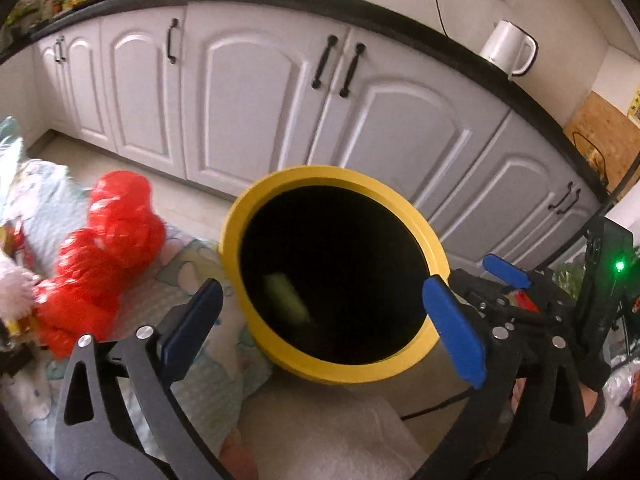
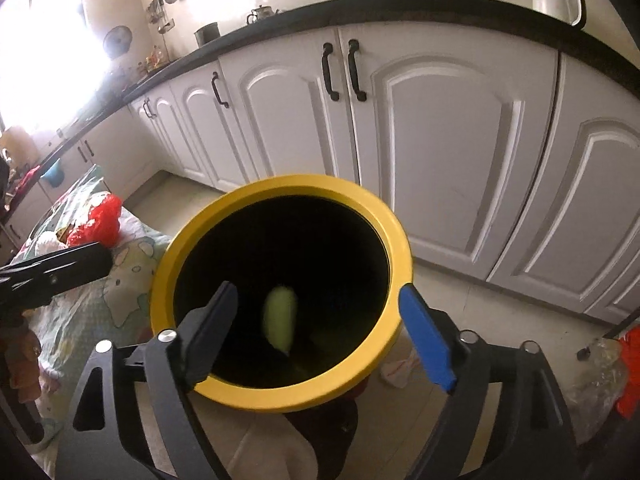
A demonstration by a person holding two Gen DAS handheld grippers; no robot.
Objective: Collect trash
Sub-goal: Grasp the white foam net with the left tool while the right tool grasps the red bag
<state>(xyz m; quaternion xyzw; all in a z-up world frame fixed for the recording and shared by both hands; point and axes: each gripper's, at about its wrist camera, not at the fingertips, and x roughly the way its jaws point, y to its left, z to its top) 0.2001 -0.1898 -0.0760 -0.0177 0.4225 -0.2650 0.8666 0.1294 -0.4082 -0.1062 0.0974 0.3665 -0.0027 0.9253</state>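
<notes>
1. The left gripper has dark grey, plate-like arms with triangular cut-outs and round silver screws at the pivots.
2. Its fingers are flat paddles faced in bright blue; the one on the left of its view shows mostly its dark edge.
3. The right gripper has the same build: grey arms, triangular cut-outs, silver screws, one blue pad and one seen dark from the side.
4. In the left wrist view, the right gripper's black body carries a dark box with a lit green light.
5. A black glove shows at the right edge.
</notes>
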